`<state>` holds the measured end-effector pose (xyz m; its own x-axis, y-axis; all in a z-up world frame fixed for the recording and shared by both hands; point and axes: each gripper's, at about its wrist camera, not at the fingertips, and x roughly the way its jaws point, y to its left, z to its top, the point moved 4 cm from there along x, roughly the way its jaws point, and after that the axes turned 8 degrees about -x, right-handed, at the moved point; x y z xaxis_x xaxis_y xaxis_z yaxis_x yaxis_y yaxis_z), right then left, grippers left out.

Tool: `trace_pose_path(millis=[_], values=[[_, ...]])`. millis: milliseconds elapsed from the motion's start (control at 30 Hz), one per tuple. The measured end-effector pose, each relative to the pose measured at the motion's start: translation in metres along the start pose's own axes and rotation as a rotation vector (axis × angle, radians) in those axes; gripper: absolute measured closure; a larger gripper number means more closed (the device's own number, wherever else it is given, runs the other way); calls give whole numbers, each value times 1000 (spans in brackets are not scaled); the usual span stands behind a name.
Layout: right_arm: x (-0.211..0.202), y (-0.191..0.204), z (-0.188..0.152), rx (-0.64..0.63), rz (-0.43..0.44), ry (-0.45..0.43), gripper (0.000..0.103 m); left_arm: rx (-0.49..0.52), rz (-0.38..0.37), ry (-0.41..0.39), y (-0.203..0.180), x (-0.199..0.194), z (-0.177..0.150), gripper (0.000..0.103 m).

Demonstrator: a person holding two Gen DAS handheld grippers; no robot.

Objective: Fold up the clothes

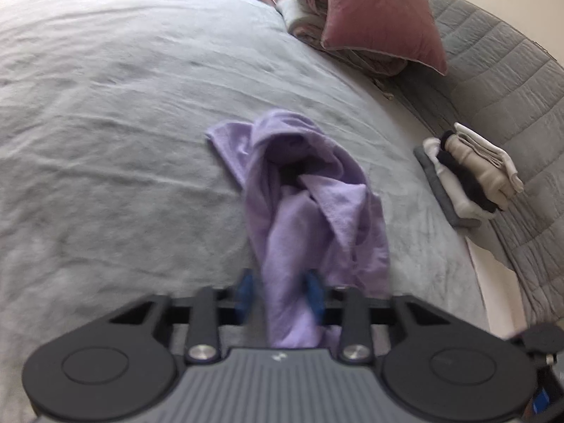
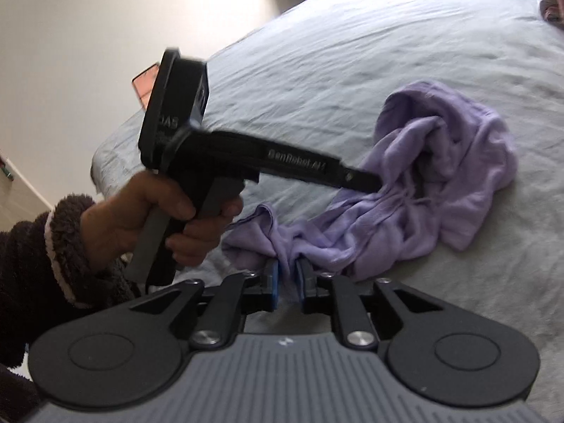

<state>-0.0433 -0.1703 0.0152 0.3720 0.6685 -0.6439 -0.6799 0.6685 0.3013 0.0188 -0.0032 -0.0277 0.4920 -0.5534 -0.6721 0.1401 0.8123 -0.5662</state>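
A crumpled lilac garment (image 1: 299, 190) lies bunched on the grey bed (image 1: 105, 105). My left gripper (image 1: 282, 292) is shut on a thick fold of it, the cloth running between the blue pads. In the right wrist view the same garment (image 2: 440, 176) lies in a heap on the bed (image 2: 387, 35). My right gripper (image 2: 287, 278) is shut on a pinched edge of it at the near left. The left gripper (image 2: 370, 183), held in a hand, reaches in from the left and its tips are buried in the cloth.
A pink cushion (image 1: 380, 17) leans on folded bedding (image 1: 317, 3) at the back. A stack of folded clothes (image 1: 465, 172) lies at the bed's right edge beside a grey quilted cover (image 1: 511, 81). A wall (image 2: 70, 35) stands beyond the bed's left edge.
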Motion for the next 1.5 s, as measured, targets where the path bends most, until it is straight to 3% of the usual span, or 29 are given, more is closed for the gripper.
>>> trace_pose_path(millis=[33,67,300,567,667,800,1000,1133,1200,1300,1333,1400,1500], values=[[-5,-3,2,1,-27,-17,59,8,-3,-5,-3,0,0,95],[-11,-7,4,5,-49,-37,54,18,-5,-12,-6,-1,0,96],[-35,-42,20,59,-179,-141,54,153,-80,-4,-36,-14,-16,98],[-26,-69,33,74,-317,-159,54,345,-194,109,-73,-29,-59,98],[-17,-74,37,78,-332,-151,54,422,-184,143,-78,-28,-71,97],[0,-73,40,78,-319,-126,54,401,-168,152,-69,-29,-65,96],[24,-65,41,57,-286,-80,54,361,-162,104,-50,-46,-45,82],[35,-66,37,57,-288,-39,54,316,-117,48,-33,-51,-27,52],[35,-70,32,64,-287,-31,56,289,-67,35,-24,-44,-17,47],[32,-74,21,80,-282,-11,75,209,-24,39,-14,-23,-4,47],[31,-75,18,82,-280,-3,86,181,-17,42,-11,-16,0,48],[29,-74,13,72,-292,2,94,124,6,30,-5,-5,6,51],[18,-77,9,59,-355,-28,98,74,58,4,0,6,13,87]])
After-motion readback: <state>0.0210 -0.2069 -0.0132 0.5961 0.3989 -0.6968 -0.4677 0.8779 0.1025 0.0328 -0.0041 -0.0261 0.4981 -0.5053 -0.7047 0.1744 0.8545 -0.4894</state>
